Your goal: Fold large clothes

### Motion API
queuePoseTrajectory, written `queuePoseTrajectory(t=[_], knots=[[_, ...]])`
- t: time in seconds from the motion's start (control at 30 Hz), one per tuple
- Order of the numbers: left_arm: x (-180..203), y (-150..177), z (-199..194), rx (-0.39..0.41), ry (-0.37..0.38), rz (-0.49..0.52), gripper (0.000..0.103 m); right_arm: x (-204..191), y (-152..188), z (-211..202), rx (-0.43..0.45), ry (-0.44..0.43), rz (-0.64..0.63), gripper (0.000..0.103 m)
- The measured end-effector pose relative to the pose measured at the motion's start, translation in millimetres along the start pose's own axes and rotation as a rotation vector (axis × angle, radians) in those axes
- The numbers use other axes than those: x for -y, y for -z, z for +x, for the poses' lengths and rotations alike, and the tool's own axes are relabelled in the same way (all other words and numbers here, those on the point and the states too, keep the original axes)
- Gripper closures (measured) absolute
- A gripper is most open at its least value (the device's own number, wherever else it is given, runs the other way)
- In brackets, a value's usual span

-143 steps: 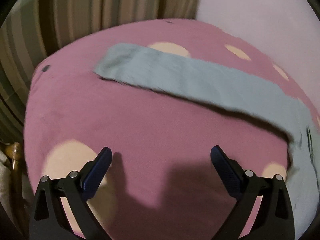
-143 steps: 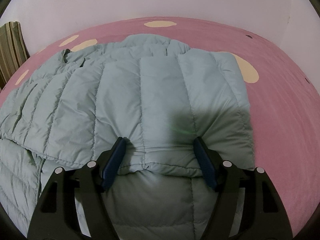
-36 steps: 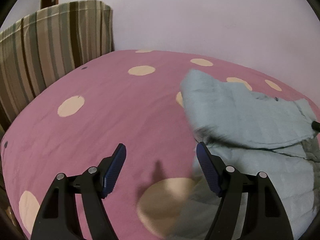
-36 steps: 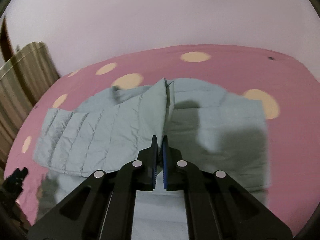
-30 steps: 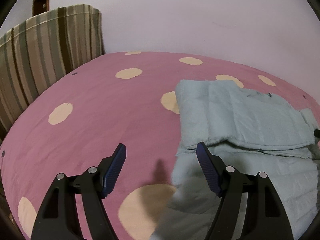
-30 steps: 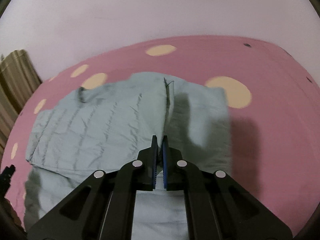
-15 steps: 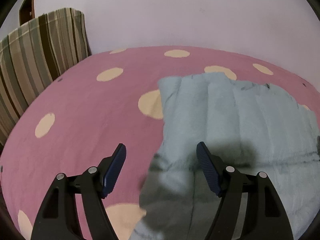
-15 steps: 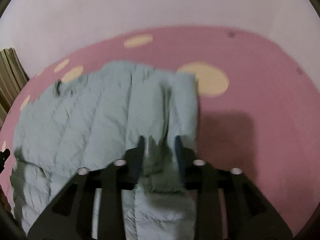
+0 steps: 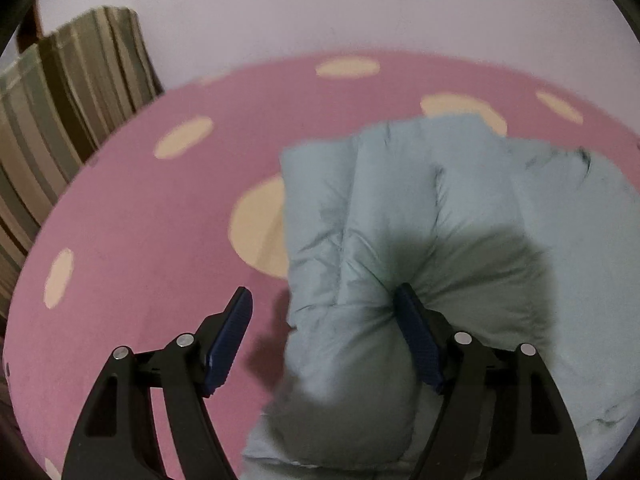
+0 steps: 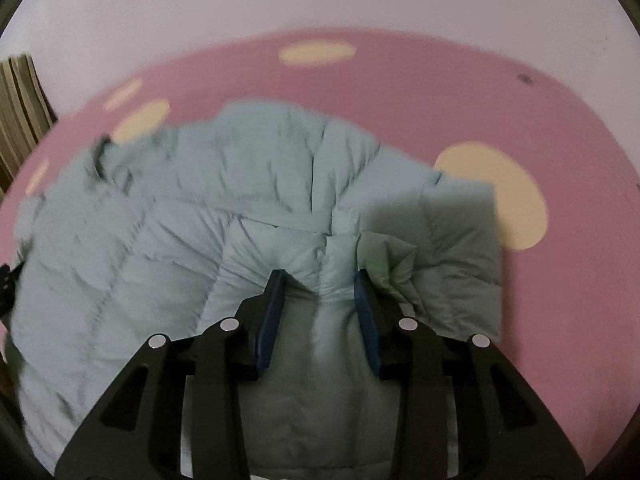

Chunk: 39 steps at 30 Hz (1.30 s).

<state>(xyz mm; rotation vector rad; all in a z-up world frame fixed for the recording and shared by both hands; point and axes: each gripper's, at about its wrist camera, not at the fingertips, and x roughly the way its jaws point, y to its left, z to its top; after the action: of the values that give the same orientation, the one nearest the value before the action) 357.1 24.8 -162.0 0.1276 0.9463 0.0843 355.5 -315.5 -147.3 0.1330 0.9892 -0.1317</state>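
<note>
One pale blue quilted jacket [image 9: 460,216] lies on one pink bedspread [image 9: 160,220] w/ cream dots; we count six dots in the left view, five in the right. In the left view the jacket fills the frame from centre out to 3 and 5 o'clock. Its long axis runs approx. 9 to 3 o'clock in the right view [image 10: 192,216]; quilt seams fan out toward 12. A dark tab sits at its 10 o'clock edge; we cannot tell collar from hem.

Left gripper [image 9: 323,304]: fingers spread wide. The finger at 4 o'clock [image 9: 418,340] dents the jacket's folded edge; the other finger [image 9: 230,340] is over bare bedspread, apart from the fabric. No pinch.

Right gripper [image 10: 319,286]: fingers part-spread, straddling a puffed ridge of jacket. Both pads [image 10: 270,316] touch the bunched fabric; we cannot tell if they press hard enough to pinch.

One striped cushion [image 9: 60,120] stands at 9–10 o'clock against the wall [image 9: 320,8]. Far end of the other gripper shows at the right view's 9 o'clock rim.
</note>
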Motion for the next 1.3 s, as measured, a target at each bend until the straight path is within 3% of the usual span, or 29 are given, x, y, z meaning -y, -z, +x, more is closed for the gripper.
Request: queuePoseTrajectory(t=[0.2,0.4,0.63,0.77,0.9,0.97,1.07,1.3], knots=[[-1.5,3.7,-5.2,0.012,-0.016,-0.008,0.030,3.1,0.1,-15.0,0.027,-0.008,0.013,0.067],[-13.6,22.7,-47.0,0.119,0.006,-0.044,0.030,2.1,23.5,-64.3,0.115,-0.027,0.009,0.061],[-2.9,37.8,-11.2,-0.005,0.036,-0.013,0.029,1.2,51.4,-27.4,0.016,-0.018,-0.014,0.061],[-3.3,36.1,-12.8,0.004,0.041,-0.015,0.030,-7.9,49.7,-30.8,0.029,0.023,-0.040,0.061],[-14.6,42.9,-37.3,0.018,0.066,-0.031,0.030,1.4,54.9,-55.8,0.055,-0.017,-0.004,0.058],[-24.5,54.1,-55.3,0.035,0.073,-0.038,0.030,7.1,65.6,-78.9,0.077,-0.024,0.002,0.049],[-41.9,76.4,-83.7,0.061,0.096,-0.054,0.029,16.6,89.0,-112.5,0.104,-0.023,0.008,0.044],[-82.9,152.5,-137.8,0.053,0.149,-0.111,0.028,48.3,169.2,-167.5,0.080,-0.020,0.054,0.043]])
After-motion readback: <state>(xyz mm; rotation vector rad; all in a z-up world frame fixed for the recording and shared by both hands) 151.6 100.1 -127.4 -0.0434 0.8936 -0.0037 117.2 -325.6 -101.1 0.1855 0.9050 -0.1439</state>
